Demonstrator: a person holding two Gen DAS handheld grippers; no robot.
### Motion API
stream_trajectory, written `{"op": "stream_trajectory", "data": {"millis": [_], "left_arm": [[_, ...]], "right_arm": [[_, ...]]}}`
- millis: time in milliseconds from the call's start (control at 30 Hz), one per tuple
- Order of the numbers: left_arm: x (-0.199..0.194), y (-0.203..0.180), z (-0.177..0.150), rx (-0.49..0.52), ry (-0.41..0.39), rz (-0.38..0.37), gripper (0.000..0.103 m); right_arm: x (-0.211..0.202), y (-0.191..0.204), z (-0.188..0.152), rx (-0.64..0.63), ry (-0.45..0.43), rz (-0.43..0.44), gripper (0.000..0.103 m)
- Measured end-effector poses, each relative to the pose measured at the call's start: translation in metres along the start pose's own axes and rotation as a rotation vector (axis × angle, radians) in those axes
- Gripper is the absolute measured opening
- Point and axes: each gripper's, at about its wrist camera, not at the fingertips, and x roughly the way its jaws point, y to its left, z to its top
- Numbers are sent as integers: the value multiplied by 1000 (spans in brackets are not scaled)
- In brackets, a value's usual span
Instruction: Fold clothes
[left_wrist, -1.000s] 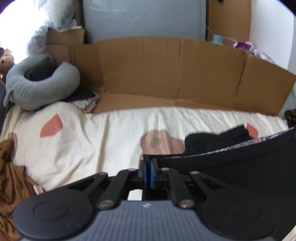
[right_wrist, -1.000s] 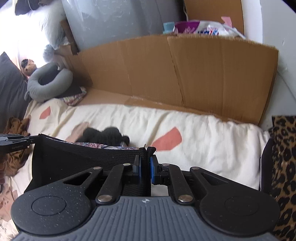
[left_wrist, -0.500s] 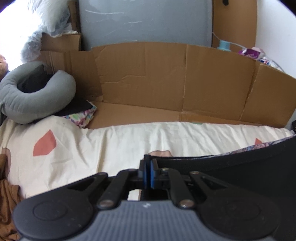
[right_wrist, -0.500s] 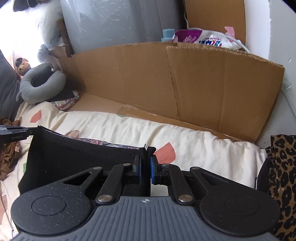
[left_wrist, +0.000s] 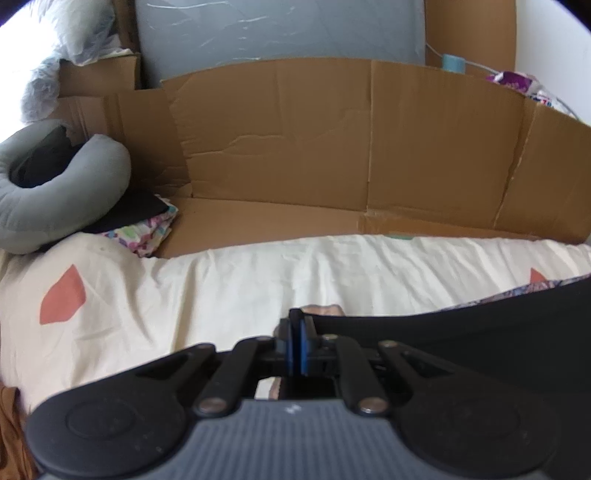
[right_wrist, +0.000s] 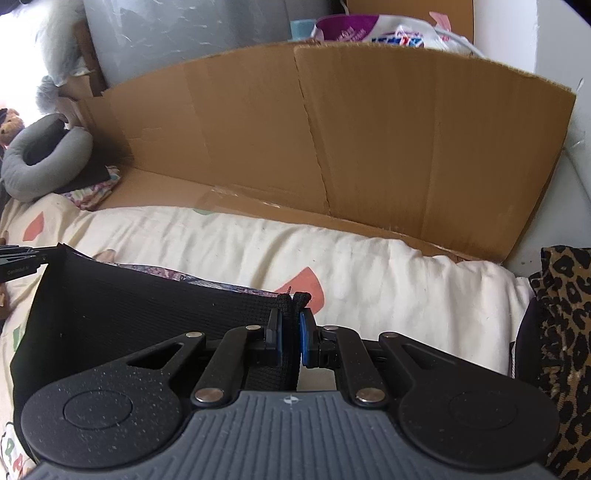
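Grey neck pillow beside cardboard.

Ahead of the left gripper: open bedsheet, nothing on it.
Beyond that: cardboard wall blocks passage.
Far left: grey neck pillow over folded clothes.
Right of the right gripper: leopard-print fabric crowds the edge.

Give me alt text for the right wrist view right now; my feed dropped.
The right gripper pinches one corner of a black garment, stretched taut leftward to the left gripper at the frame's edge, above a cream bedsheet with coral patches. Behind stands a cardboard sheet; a grey neck pillow lies far left and leopard-print fabric at right.
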Motion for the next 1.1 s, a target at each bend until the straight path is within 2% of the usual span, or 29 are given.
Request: {"op": "stream_trajectory", "data": {"millis": [333, 533, 667, 767, 867, 1100], "left_arm": [[33, -7, -8, 26, 56, 1, 4], [52, -10, -16, -12, 121, -5, 6], [47, -5, -13, -27, 125, 4, 17], [37, 7, -10, -109, 106, -4, 20], [26, 11, -9, -147, 86, -3, 27], [3, -1, -11, -142, 64, -47, 30]], "right_arm": [[34, -7, -2, 25, 69, -3, 7], [43, -16, -9, 81, 99, 8, 9], [49, -22, -14, 119, 119, 15, 17], [52, -26, -17, 146, 131, 18, 21], [40, -30, -12, 160, 90, 4, 21], [12, -22, 2, 144, -5, 56, 21]]}}
